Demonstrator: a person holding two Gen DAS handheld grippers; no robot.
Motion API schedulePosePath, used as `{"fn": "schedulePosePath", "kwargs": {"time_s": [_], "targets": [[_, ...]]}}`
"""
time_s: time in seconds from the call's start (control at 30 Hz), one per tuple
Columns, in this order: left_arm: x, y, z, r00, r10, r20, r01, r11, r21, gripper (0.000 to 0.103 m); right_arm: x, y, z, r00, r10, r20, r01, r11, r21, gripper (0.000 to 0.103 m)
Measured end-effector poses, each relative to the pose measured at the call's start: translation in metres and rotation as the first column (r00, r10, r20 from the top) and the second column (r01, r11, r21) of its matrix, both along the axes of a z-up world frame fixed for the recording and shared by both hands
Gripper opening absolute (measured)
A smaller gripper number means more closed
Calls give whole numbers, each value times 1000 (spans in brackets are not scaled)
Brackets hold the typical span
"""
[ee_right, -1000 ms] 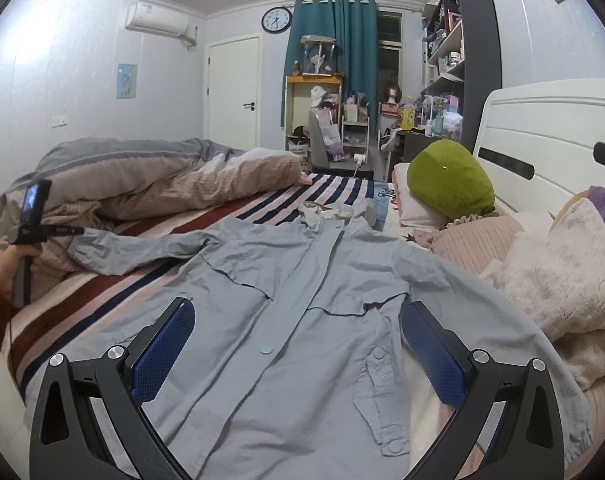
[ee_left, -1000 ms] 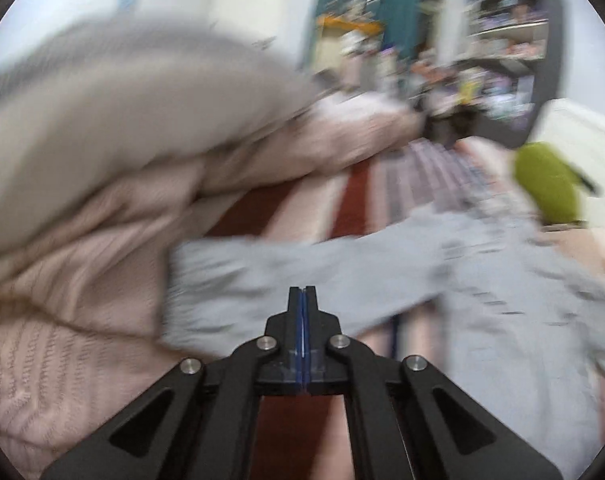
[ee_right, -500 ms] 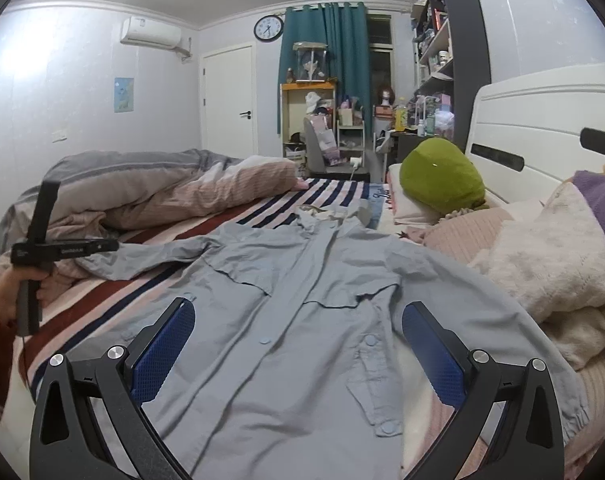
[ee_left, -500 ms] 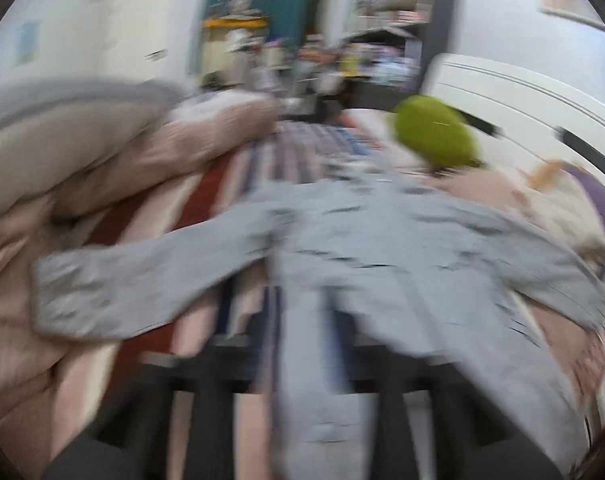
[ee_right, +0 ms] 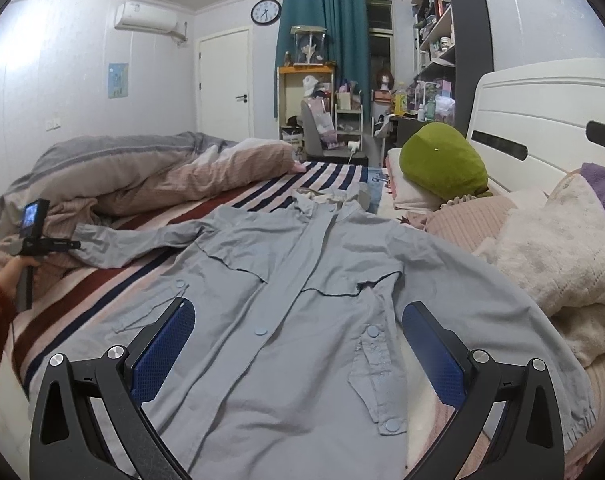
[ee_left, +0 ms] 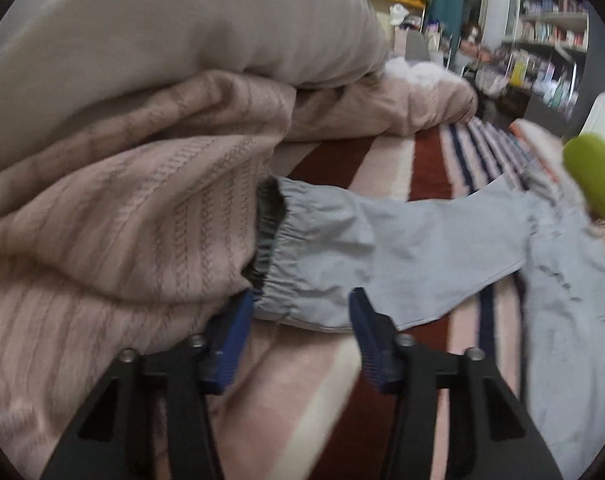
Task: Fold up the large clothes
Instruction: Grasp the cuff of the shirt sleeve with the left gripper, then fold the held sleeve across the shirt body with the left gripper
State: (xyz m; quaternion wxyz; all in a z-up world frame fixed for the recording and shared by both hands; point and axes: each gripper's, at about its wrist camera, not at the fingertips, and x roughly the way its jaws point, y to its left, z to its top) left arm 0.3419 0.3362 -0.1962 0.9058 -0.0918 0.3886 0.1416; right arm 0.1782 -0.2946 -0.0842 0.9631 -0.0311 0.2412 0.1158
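Note:
A large light-blue button shirt lies spread face up on the striped bed, sleeves out to both sides. Its left sleeve ends in an elastic cuff that rests against the pink quilt. My left gripper is open, its blue pads on either side of the cuff's near edge, close to it. The left gripper also shows in the right wrist view, at the sleeve end. My right gripper is open and empty, held above the shirt's lower front.
A bunched pink and grey quilt lies along the bed's left side. A green plush pillow, a pink pillow and a fluffy white blanket lie by the white headboard on the right. Shelves and a desk stand beyond.
My left gripper was shut a second ago, swung across the bed, and is now open at the left sleeve's cuff. My right gripper has barely moved and stays open.

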Motion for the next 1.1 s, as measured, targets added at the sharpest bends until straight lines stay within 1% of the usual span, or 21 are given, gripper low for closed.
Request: {"fn": "schedulePosePath", "kwargs": {"time_s": [0.07,0.1,0.17,0.2,0.23,0.3,0.37,0.4,0.47,0.53,0.6,0.63,0.67,0.7,0.8,0.93,0.97,1.0,1.03,1.07,1.1], "targets": [[9,1,-6,1000,2,-19,-2,1000,3,29,3,3,0,1000,5,-3,-5,1000,-5,103],[14,2,-9,999,7,-37,-6,1000,14,25,3,4,-1,1000,8,-3,-8,1000,-7,103],[16,3,-13,999,15,-51,-14,1000,19,10,7,7,-2,1000,13,-7,-13,1000,-10,103],[17,6,-14,999,15,-51,-15,1000,0,8,7,7,-3,1000,14,-10,-14,1000,-11,103],[16,7,-14,999,4,-41,-5,1000,-25,3,8,7,-3,1000,15,-12,-15,1000,-13,103],[12,4,-12,999,-28,-22,27,999,-38,0,9,7,-5,1000,13,-17,-14,1000,-14,103],[8,-3,-8,997,-73,10,73,996,-58,0,10,7,-5,1000,14,-17,-14,1000,-10,103],[5,-5,-7,997,-79,20,80,995,-65,0,11,7,-5,1000,15,-18,-15,1000,-5,103],[1,-4,-9,999,-53,-5,52,995,-81,0,13,7,-6,1000,16,-18,-16,1000,3,103],[-4,-3,-16,999,-20,-32,15,990,-139,0,13,9,-6,1000,26,-16,-26,1000,10,103],[-12,-3,-22,1000,-9,-25,3,980,-197,19,12,11,-5,999,36,-12,-36,999,8,103],[-15,-4,-27,1000,-5,-18,1,973,-230,39,12,12,-5,999,38,-11,-38,999,7,103],[-16,-5,-30,1000,-3,-12,0,966,-257,52,13,14,-6,999,42,-11,-42,999,6,103],[-14,-5,-36,1000,1,-11,-4,958,-286,54,13,15,-6,999,46,-13,-46,999,5,103],[-10,-2,-46,999,33,-17,-37,951,-306,54,17,18,-10,999,43,-28,-43,999,-1,103],[6,9,-51,992,118,37,-97,928,-358,54,18,17,-21,998,27,-59,-28,1000,-15,103],[10,12,-51,989,139,46,-113,924,-366,50,18,16,-24,997,22,-68,-24,1000,-19,103],[15,13,-50,985,167,52,-136,919,-371,43,20,14,-27,997,17,-80,-19,1000,-24,103],[17,14,-50,982,180,54,-147,915,-376,23,20,12,-29,996,13,-86,-15,1000,-27,103],[19,14,-49,980,190,59,-154,914,-375,17,20,11,-30,996,9,-89,-11,1000,-29,103],[21,11,-46,980,188,67,-151,917,-368,13,22,9,-31,996,3,-93,-5,1000,-29,103]]}}
